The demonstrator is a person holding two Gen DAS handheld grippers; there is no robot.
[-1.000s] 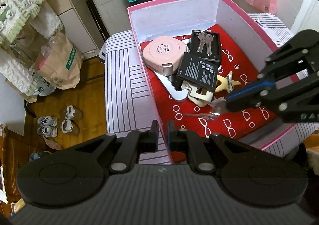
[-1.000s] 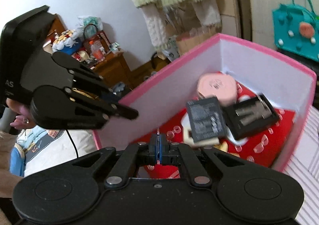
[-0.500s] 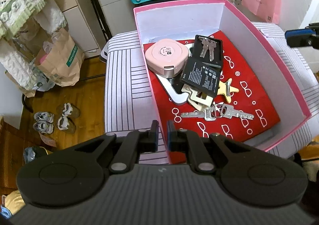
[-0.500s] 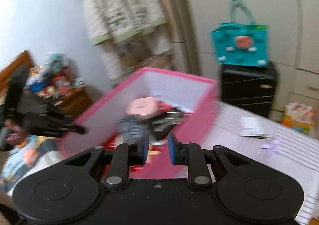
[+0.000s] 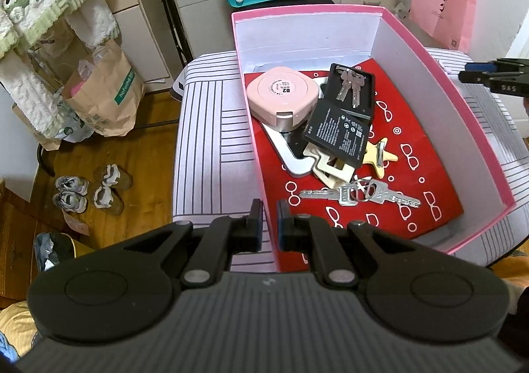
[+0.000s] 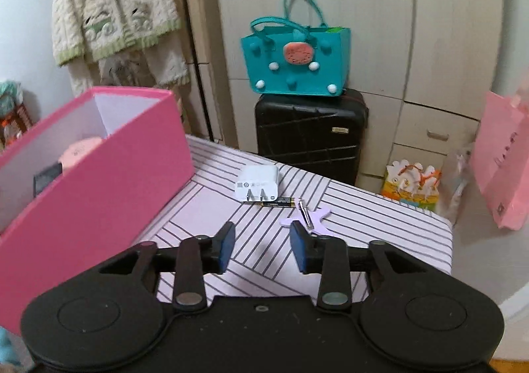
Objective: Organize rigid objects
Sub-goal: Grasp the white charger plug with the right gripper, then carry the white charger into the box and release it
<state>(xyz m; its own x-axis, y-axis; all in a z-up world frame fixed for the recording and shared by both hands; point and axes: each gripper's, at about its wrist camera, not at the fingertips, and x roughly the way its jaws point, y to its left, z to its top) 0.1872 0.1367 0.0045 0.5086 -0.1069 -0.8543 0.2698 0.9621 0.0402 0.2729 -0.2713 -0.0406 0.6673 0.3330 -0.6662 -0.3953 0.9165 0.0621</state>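
- The left gripper [image 5: 270, 219] clamps the near wall of the pink box [image 5: 472, 121] (keys [image 5: 360, 196] lie inside).
- The right gripper [image 6: 263, 249], empty, is opening over the striped surface [image 6: 380, 227], charger [image 6: 257, 187] ahead.

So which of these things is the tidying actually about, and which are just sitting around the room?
Part of the job:
- pink cardboard box, its wall pinched by the left gripper
- silver keys on a ring inside it
- white plug charger
- black battery
- lilac flat piece
- right gripper, jaws opening, nothing between them

Just lying about:
- teal felt bag
- black suitcase
- small shoes
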